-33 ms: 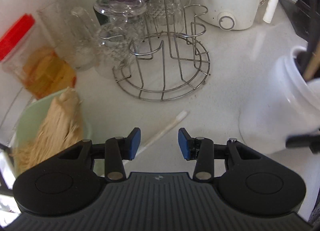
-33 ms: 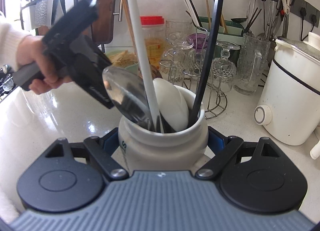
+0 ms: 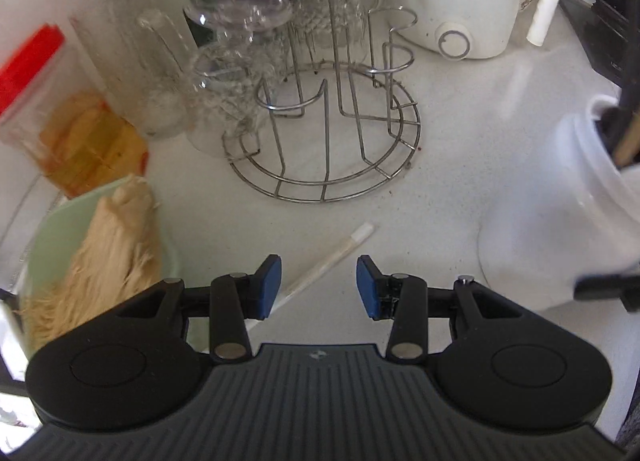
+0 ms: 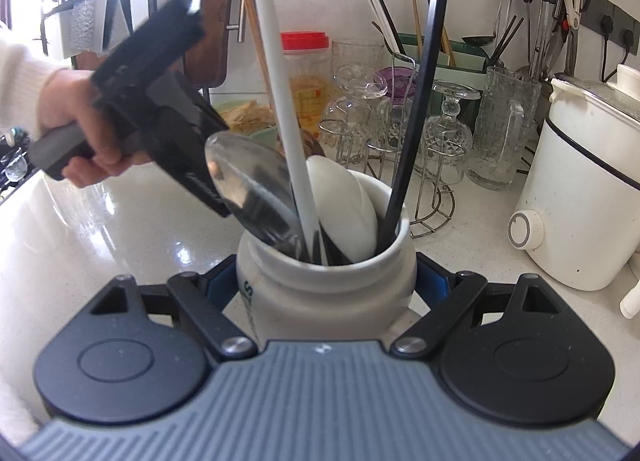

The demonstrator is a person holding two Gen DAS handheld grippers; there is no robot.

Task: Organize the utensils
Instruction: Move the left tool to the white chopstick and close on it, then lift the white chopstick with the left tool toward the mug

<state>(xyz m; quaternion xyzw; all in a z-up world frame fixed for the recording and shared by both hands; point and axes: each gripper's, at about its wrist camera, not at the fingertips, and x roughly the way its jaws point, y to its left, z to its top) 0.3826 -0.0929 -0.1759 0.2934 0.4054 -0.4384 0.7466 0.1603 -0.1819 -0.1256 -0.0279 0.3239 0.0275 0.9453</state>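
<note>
White glazed ceramic, the round utensil crock (image 4: pixel 324 293) stands on the pale speckled counter (image 3: pixel 460 149), and the right gripper (image 4: pixel 326 285) is clenched around its body, 1 blue pad on each side. I think this grip is there to keep the crock from tipping or sliding while more pieces go in. Inside it already lean a shiny metal spoon (image 4: pixel 252 189), a white ceramic spoon (image 4: pixel 344 209), a long white chopstick (image 4: pixel 280 101) and a long black chopstick (image 4: pixel 420 101).

1 piece is not yet sorted: a thin white chopstick (image 3: pixel 332 257) lies flat on the counter, just in front of the round wire glass rack (image 3: pixel 332 141). The left gripper (image 3: pixel 318 285), held by a hand (image 4: pixel 76 129) in a white sleeve, hangs over it with the jaws released and empty, the stick running slantwise between the 2 blue pads (image 3: pixel 268 285). The gap seems chosen to straddle the stick before closing. Its flat, thin shape may let it slip or roll.
</note>
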